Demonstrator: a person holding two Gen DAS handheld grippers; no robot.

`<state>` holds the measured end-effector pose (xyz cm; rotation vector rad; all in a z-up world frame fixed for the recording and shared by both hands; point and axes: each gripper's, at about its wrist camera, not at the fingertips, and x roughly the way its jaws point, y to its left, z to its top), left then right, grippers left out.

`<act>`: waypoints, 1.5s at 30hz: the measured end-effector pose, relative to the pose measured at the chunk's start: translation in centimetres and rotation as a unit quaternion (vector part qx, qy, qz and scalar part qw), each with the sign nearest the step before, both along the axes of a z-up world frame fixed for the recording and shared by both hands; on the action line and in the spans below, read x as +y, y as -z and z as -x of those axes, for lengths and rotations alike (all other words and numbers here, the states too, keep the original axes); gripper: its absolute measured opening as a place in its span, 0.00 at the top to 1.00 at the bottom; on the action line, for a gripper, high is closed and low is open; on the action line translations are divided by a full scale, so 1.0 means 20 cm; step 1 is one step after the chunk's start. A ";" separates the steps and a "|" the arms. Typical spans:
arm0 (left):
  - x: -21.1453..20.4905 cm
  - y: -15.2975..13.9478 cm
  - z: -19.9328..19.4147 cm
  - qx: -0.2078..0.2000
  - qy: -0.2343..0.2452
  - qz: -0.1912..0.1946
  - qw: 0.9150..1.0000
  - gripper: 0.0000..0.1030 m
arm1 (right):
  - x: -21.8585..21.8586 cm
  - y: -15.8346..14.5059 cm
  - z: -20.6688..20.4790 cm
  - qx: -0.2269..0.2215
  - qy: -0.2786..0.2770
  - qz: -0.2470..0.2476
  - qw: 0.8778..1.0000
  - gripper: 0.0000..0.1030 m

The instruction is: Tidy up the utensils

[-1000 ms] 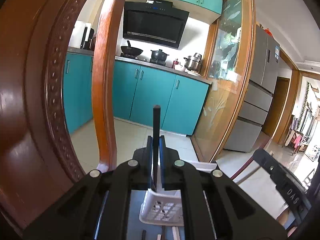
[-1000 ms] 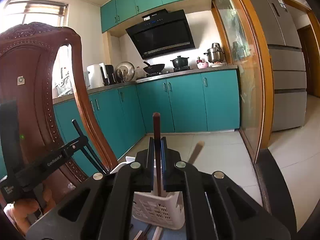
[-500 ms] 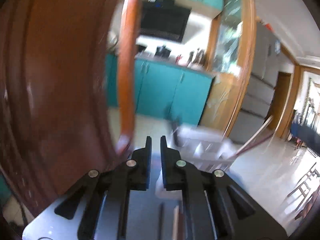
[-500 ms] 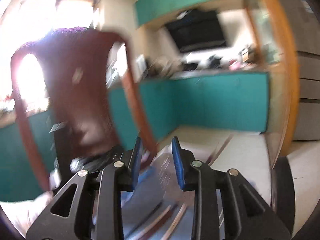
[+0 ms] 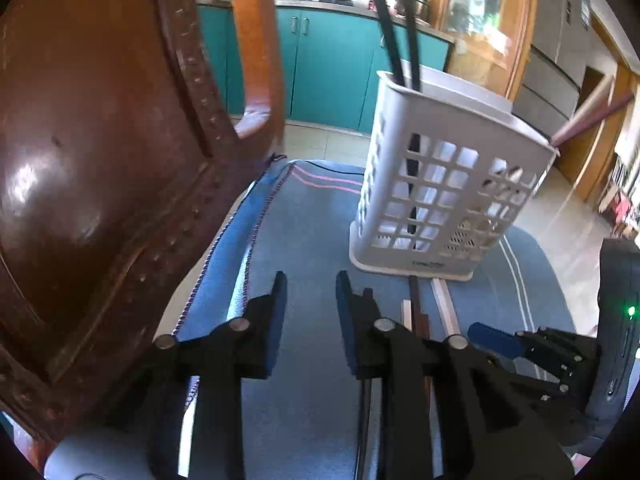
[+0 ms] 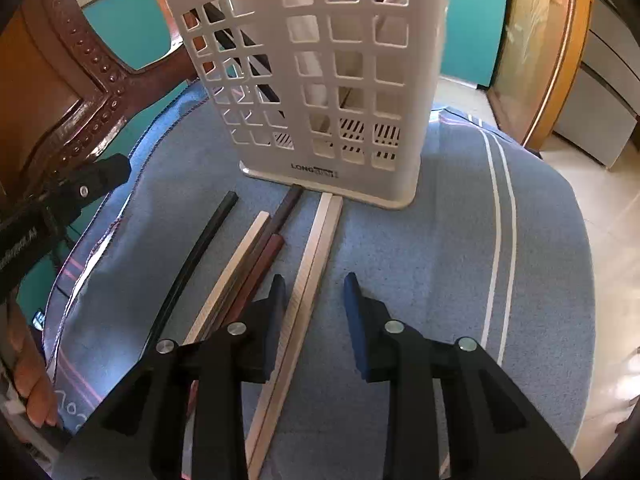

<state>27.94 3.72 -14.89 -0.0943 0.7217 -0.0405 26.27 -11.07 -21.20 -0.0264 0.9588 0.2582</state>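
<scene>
Ahead of your R gripper (image 6: pixel 314 312), jaws apart, empty: 5 chopsticks (image 6: pixel 316 248), 1 basket (image 6: pixel 320 80), blue cloth (image 6: pixel 440 240). L gripper (image 5: pixel 310 300) just opened, empty.

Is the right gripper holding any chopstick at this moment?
No, the right gripper is open and empty, and the pale beige chopsticks lie flat on the blue cloth below it.

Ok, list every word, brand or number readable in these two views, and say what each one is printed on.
"LONG": on the base of the white utensil basket; the smaller print after it is too small to read.
Same basket label in the left wrist view: blurred, unreadable.
White lettering on the left gripper's body: cut off and blurred, unreadable.
Pale marks on the blue cloth: not legible.
</scene>
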 end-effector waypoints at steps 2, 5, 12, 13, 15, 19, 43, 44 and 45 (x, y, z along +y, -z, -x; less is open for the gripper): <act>-0.01 0.00 0.00 0.003 0.006 -0.006 1.000 0.69 | 0.00 0.01 0.01 0.003 0.000 -0.008 1.000 0.85; -0.02 0.00 0.00 0.005 0.007 -0.009 1.000 0.69 | -0.02 0.01 0.03 0.015 0.011 -0.038 0.999 0.87; 0.02 -0.01 -0.02 0.009 0.003 0.002 1.000 0.69 | -0.13 -0.04 0.16 0.024 0.021 -0.148 0.989 0.88; 0.02 -0.01 -0.02 0.009 0.004 0.002 1.000 0.68 | -0.17 -0.06 0.19 0.017 0.028 -0.163 0.986 0.88; 0.03 -0.01 -0.02 0.009 0.005 0.003 1.000 0.64 | -0.23 -0.07 0.23 0.009 0.047 -0.170 0.984 0.88; 0.03 -0.02 -0.02 0.012 0.006 0.003 1.000 0.62 | -0.28 -0.05 0.21 0.009 0.080 -0.119 0.990 0.71; -0.04 0.10 -0.04 0.057 0.030 -0.021 0.998 0.48 | -0.24 0.02 0.09 0.014 0.079 -0.041 0.996 0.92; -0.04 0.11 -0.04 0.059 0.031 -0.023 0.998 0.48 | -0.26 0.02 0.10 0.015 0.084 -0.049 0.995 0.92; -0.05 0.12 -0.04 0.061 0.032 -0.024 0.997 0.47 | -0.27 0.02 0.09 0.017 0.088 -0.053 0.995 0.92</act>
